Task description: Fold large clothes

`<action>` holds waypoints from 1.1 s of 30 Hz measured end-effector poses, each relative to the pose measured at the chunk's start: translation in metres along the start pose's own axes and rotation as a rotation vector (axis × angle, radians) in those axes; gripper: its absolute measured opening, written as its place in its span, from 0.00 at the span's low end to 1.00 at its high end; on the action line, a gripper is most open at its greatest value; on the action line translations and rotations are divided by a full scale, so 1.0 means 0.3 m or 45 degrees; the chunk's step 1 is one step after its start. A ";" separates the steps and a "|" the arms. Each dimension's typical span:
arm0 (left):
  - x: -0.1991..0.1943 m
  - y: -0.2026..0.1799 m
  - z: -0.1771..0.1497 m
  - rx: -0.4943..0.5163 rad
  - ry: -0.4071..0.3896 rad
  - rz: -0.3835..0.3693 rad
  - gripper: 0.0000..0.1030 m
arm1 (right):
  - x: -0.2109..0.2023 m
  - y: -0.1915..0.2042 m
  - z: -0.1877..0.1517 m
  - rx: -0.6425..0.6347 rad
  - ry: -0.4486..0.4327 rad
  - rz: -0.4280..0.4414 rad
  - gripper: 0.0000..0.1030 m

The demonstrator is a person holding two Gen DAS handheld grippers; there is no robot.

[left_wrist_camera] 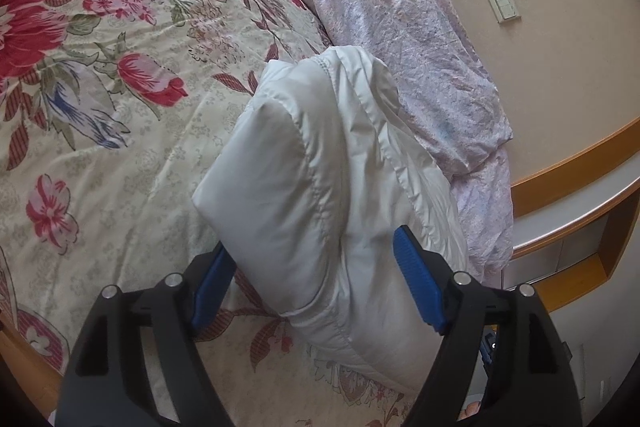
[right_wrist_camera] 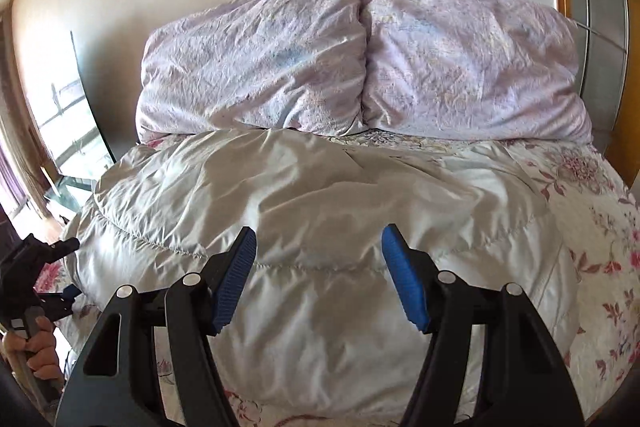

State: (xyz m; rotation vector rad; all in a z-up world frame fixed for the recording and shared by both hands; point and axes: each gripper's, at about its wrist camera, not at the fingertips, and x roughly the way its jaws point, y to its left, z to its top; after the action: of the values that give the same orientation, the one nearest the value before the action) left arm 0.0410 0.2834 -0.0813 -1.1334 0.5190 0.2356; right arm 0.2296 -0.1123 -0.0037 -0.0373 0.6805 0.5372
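- White, slippery quilted fabric: the puffy jacket lies partly folded on the floral bedspread, just short of the lilac pillows.
- The left gripper has its jaws spread, with a folded lobe of the jacket between the blue pads; they seem not to press on it, so it is loose.
- The right gripper hovers over the jacket's middle, jaws spread and nothing in them.
- Risk: with no hold, the padded fill may spring the fold open, and the slick shell could slide on the bedspread.
- Risk: a pinch that takes only the top layer would drag the fold askew.
- Risk: the jacket sits near the bed's edge in the left view; a careless push might tip it off.
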 end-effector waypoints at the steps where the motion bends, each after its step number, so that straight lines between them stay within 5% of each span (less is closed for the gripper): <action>1: 0.003 -0.002 0.000 0.002 -0.003 -0.001 0.76 | 0.015 0.008 0.002 -0.006 0.009 -0.004 0.65; 9: 0.021 -0.015 0.006 0.010 -0.020 -0.004 0.76 | 0.099 0.102 0.001 -0.064 0.057 0.006 0.64; 15: 0.023 -0.012 0.010 -0.004 -0.034 -0.043 0.76 | 0.234 0.080 -0.053 -0.033 0.203 -0.003 0.67; 33: 0.049 -0.032 0.016 -0.008 -0.061 -0.082 0.81 | 0.241 0.086 -0.089 -0.093 0.258 -0.019 0.70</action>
State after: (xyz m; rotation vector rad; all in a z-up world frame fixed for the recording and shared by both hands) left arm 0.0592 0.2827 -0.0794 -1.1460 0.4386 0.2081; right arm 0.2482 -0.0622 -0.0651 -0.1667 0.8569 0.5482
